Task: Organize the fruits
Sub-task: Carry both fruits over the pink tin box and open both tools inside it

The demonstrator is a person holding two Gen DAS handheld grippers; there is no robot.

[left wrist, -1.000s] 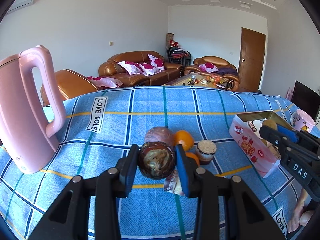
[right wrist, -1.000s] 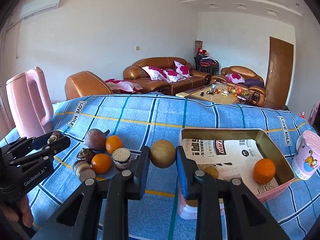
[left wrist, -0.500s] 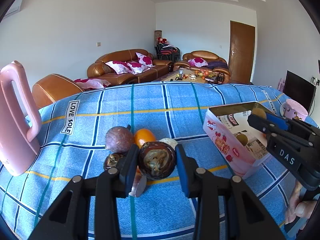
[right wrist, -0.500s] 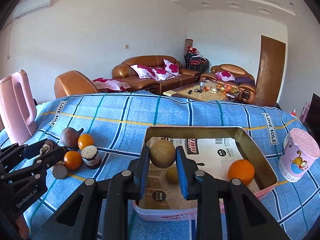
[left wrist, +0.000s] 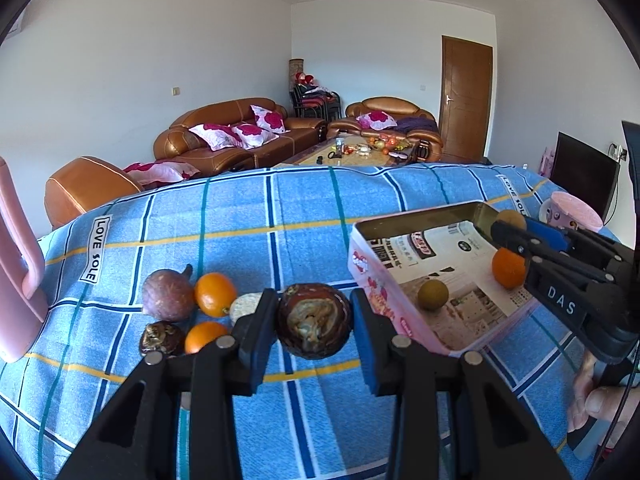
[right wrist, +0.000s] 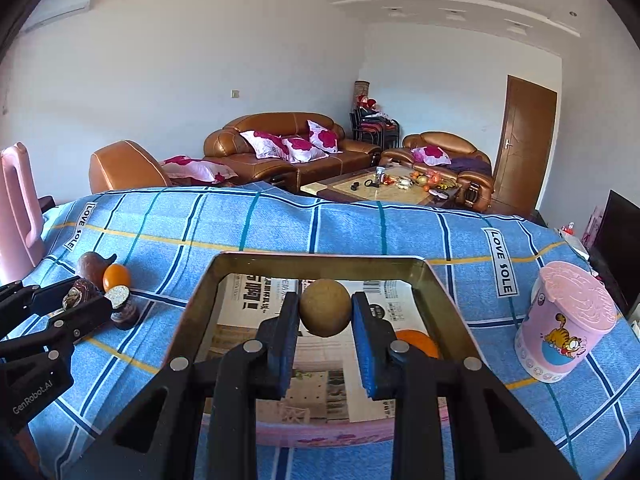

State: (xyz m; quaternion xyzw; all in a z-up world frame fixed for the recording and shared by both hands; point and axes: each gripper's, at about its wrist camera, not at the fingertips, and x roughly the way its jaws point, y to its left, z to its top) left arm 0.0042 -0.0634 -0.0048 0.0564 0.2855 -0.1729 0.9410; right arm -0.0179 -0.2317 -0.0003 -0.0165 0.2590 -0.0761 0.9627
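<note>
My left gripper is shut on a dark brown wrinkled fruit, held above the blue cloth just left of the pink tin box. My right gripper is shut on a tan round fruit, held over the open box. In the box lie an orange and a small brown fruit. A purple fruit, two oranges and other small fruits lie in a cluster left of the box.
A pink jug stands at the far left. A pink cup stands right of the box. The table is covered with a blue checked cloth. Sofas and a coffee table stand behind.
Both grippers have moved right with their fruits. The right gripper now holds the tan fruit over the box's inside; the left gripper has come up beside the box's left wall.
</note>
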